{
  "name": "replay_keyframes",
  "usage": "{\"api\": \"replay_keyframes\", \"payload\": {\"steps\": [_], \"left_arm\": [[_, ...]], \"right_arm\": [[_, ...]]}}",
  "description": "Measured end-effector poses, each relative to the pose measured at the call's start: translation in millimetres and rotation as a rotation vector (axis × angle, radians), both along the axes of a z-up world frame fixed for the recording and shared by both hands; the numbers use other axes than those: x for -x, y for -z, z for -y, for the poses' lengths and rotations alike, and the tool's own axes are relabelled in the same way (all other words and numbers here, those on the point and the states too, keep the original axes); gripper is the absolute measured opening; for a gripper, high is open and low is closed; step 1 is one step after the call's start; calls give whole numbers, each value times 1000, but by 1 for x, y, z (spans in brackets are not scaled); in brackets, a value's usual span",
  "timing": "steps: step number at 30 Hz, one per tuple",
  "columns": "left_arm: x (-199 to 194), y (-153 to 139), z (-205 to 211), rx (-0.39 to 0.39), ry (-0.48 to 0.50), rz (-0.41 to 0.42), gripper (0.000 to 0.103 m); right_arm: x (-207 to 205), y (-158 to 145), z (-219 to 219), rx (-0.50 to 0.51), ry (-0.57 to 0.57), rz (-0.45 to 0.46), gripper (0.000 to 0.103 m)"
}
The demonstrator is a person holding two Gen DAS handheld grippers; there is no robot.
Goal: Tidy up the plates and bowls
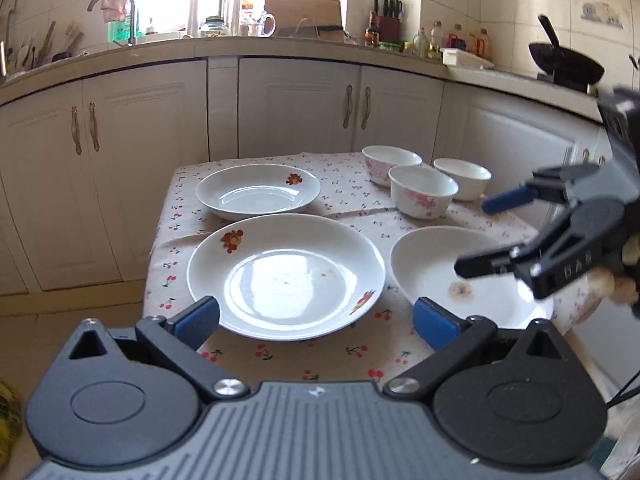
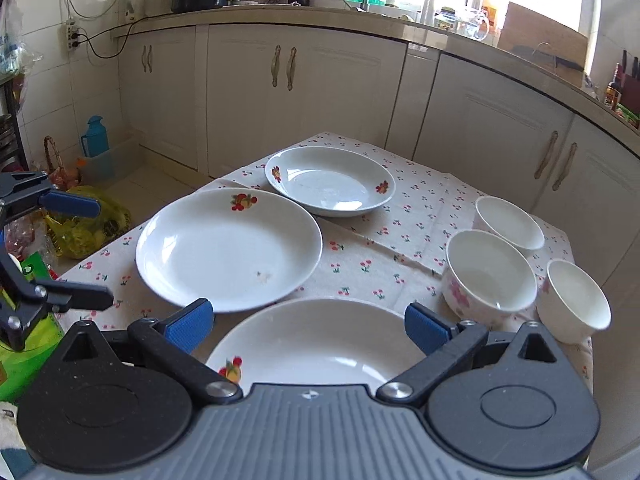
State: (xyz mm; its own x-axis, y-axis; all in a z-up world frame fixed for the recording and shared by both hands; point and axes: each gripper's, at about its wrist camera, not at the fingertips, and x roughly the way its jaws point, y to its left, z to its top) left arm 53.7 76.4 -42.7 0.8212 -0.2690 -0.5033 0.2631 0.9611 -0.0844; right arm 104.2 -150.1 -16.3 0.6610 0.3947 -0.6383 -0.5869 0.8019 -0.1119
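White ceramic: 3 plates and 3 bowls sat on a table w/ cherry-print cloth (image 1: 340, 184), all upright, openings facing up; all round, so no long axis.

Plates, left wrist view:
- Far plate (image 1: 258, 192), back-left of cloth, fruit motif on far rim.
- Centre plate (image 1: 286, 276), just in front of it, motifs at far-left and near-right rim.
- Right plate (image 1: 436, 276), just beside centre plate, apart from it; stain on its floor.

Bowls stood in a tight cluster at back-right corner: rear pink-flower bowl (image 1: 390, 164), front pink-flower bowl (image 1: 422, 196), plain bowl (image 1: 462, 178). Contact between them could not be confirmed.

Left gripper (image 1: 316, 314) was spread wide, nothing between blue pads, near rim of centre plate lying between them in view. Right gripper (image 2: 308, 322) likewise spread wide and empty, over the near plate (image 2: 320, 344); seen from left wrist view it hung above right plate, no contact.
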Motion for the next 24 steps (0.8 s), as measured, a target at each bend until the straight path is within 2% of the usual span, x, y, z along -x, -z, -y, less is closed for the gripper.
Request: {"api": "replay_keyframes", "payload": {"steps": [2,4,11,17,24], "left_arm": [[2,1,5,59,-27,-5,102],[3,3,11,72,-45,-11,102],[7,6,32,-4,-61,-30,102],[10,2,40,-2,-37,-27,102],[6,-1,45,6,-22,-40,102]], "right_arm": [[12,6,11,3,20,-5,103],[24,11,24,-3,45,-3,103],[50,27,53,-14,98,-22,103],[59,32,65,-40,104,-34,103],[56,47,64,-11,98,-62,103]]}}
